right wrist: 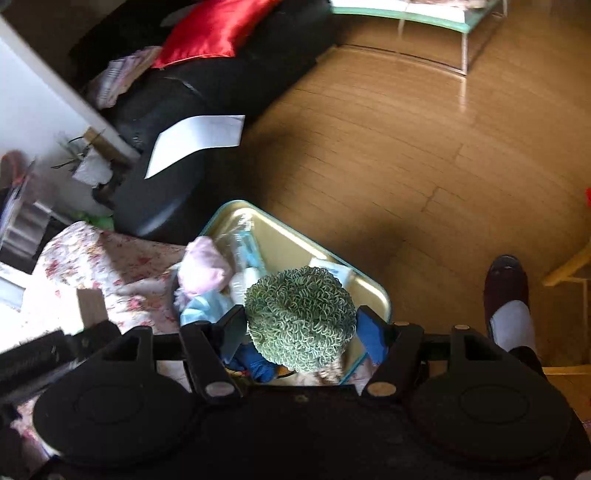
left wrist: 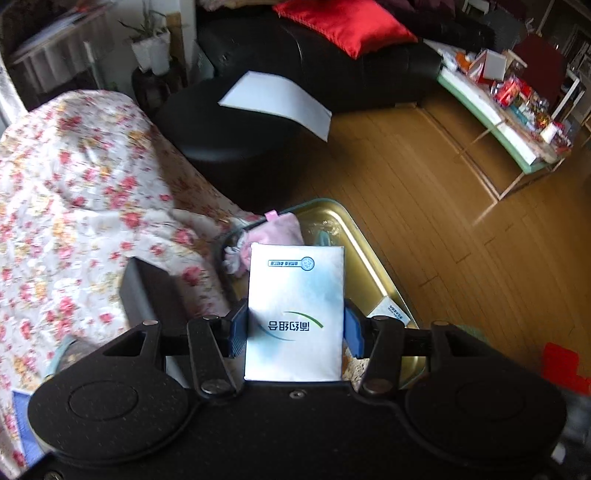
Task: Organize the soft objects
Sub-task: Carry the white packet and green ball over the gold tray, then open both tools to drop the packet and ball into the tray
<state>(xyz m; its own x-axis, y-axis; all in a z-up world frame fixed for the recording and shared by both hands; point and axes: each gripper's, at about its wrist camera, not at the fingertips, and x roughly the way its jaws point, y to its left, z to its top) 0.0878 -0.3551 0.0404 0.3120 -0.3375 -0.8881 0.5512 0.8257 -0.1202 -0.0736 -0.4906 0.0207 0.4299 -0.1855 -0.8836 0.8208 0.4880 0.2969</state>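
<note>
Both jaws grip: packet [left wrist: 295,314], pompom [right wrist: 300,317].

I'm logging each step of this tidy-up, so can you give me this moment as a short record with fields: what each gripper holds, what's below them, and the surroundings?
left gripper: shut on a white packet with printed lettering
right gripper: shut on a green curly scrubber
below both: gold tray with a teal rim
in tray: pink cloth item, clear-wrapped items
beside tray: floral cloth
background: black sofa with red cushion and white paper; wooden floor
</note>
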